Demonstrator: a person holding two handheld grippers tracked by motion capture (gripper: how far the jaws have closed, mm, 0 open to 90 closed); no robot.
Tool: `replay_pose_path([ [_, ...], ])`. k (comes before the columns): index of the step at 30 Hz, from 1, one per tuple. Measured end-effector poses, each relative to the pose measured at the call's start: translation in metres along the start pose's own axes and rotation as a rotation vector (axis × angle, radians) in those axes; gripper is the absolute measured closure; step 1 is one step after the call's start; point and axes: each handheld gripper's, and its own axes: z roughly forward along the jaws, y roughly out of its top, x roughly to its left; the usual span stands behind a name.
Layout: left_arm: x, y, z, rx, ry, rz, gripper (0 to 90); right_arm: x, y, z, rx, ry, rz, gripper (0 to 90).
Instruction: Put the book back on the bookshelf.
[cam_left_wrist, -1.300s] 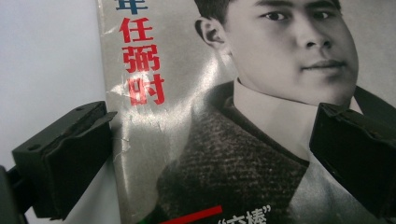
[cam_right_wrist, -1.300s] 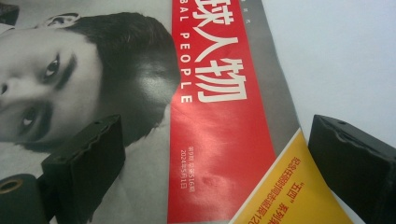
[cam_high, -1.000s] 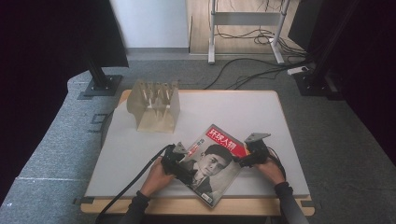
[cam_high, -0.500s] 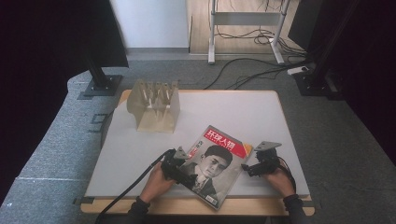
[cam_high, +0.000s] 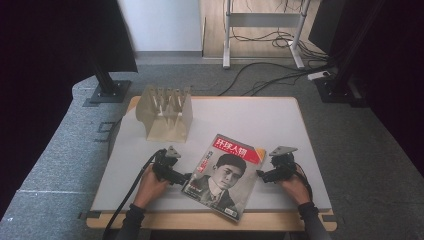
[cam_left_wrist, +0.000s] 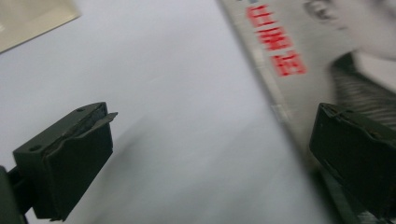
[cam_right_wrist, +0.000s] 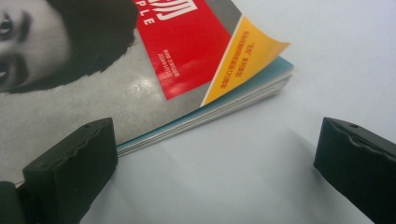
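Tongs flanked the magazine (cam_high: 225, 175) at the near middle of the table (cam_high: 260, 117): left tongs (cam_high: 187, 177) open astride its left edge, right tongs (cam_high: 260, 174) open, empty, just off its right edge. Its long axis ran far-right to near-left. Since earlier, the right tongs had moved back near that edge.

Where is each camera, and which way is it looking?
High view: above the person's side, looking forward and down at the table; both forearms and hands show.
Left gripper view: on the left gripper, looking along its open fingers at the magazine edge.
Right gripper view: on the right gripper, facing the magazine's corner.
All share the magazine.
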Motion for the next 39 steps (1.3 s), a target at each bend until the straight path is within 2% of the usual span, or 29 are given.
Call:
replay_pose_path([
  [3, 0.000, -0.003, 0.004, 0.018, 0.008, 0.012, 0.0, -0.002, 0.005, 0.003, 0.005, -0.005, -0.004, 0.0],
  [6, -0.003, -0.004, 0.004, 0.000, 0.007, 0.012, 0.0, -0.004, 0.011, 0.009, 0.012, -0.010, -0.006, 0.0],
  [13, -0.016, -0.009, 0.003, -0.013, -0.016, 0.048, 0.0, -0.013, 0.022, 0.021, 0.012, -0.017, 0.018, 0.0],
  [15, -0.024, -0.011, 0.002, -0.020, -0.030, 0.064, 0.0, -0.016, 0.027, 0.025, 0.012, -0.022, 0.030, 0.0],
  [20, -0.034, -0.016, 0.000, -0.032, -0.044, 0.077, 0.0, -0.015, 0.025, 0.023, 0.005, -0.024, 0.032, 3.4],
  [21, -0.040, -0.017, -0.001, -0.038, -0.051, 0.085, 0.0, -0.014, 0.024, 0.022, 0.007, -0.019, 0.032, 3.4],
  [27, -0.058, -0.020, 0.000, -0.057, -0.076, 0.114, 0.0, -0.009, 0.021, 0.016, 0.018, -0.022, -0.006, 1.7],
  [32, -0.063, -0.021, 0.001, -0.066, -0.081, 0.120, 0.0, -0.015, 0.026, 0.021, 0.033, -0.023, 0.012, 0.0],
  [39, -0.069, -0.019, 0.002, -0.067, -0.097, 0.138, 0.0, -0.021, 0.042, 0.034, 0.043, -0.067, 0.016, 0.0],
])
